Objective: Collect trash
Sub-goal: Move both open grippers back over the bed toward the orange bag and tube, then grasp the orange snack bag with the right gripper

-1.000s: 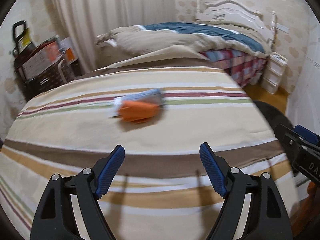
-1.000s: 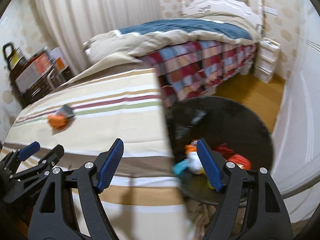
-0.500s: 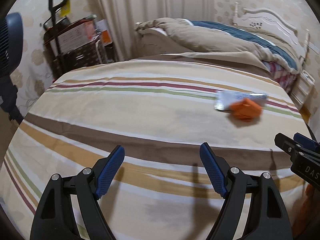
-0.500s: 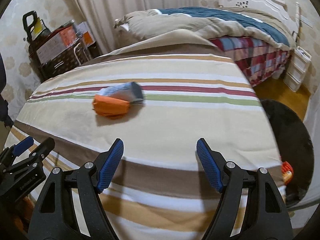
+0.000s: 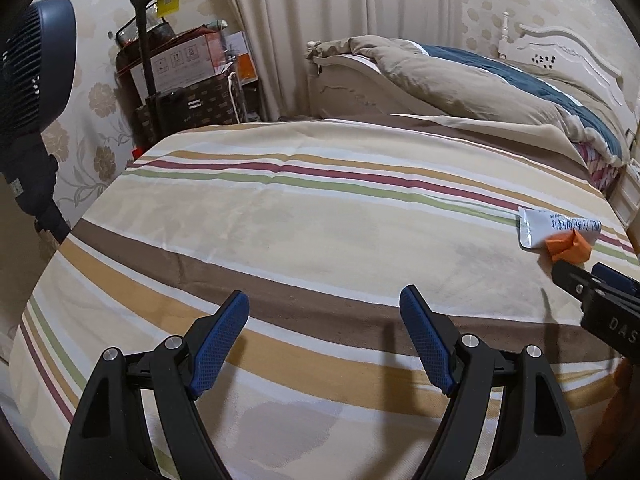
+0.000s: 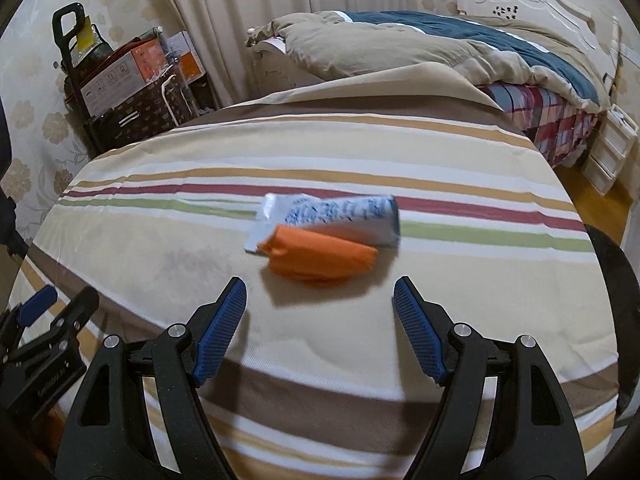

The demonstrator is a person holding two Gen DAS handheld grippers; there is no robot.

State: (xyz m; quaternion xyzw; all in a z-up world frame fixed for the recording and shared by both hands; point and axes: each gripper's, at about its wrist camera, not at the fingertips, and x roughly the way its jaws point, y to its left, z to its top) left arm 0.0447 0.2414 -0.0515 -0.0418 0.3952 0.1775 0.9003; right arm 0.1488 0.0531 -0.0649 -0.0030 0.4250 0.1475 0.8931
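My right claw (image 6: 318, 328) hangs spread wide, empty, over the striped cloth (image 6: 160, 248). At twelve o'clock, just ahead, lies crumpled orange paper (image 6: 320, 258) touching a white-and-blue wrapper (image 6: 340, 216). Both look light, soft, crushable; I'd pinch the orange wad's middle. My left claw (image 5: 324, 338) gapes empty.

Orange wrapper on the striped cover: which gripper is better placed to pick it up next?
Right. The orange wrapper lies just ahead of the open right gripper, roughly centred between its fingers. The open left gripper faces bare striped cover; in its view the wrapper sits far off to the right.
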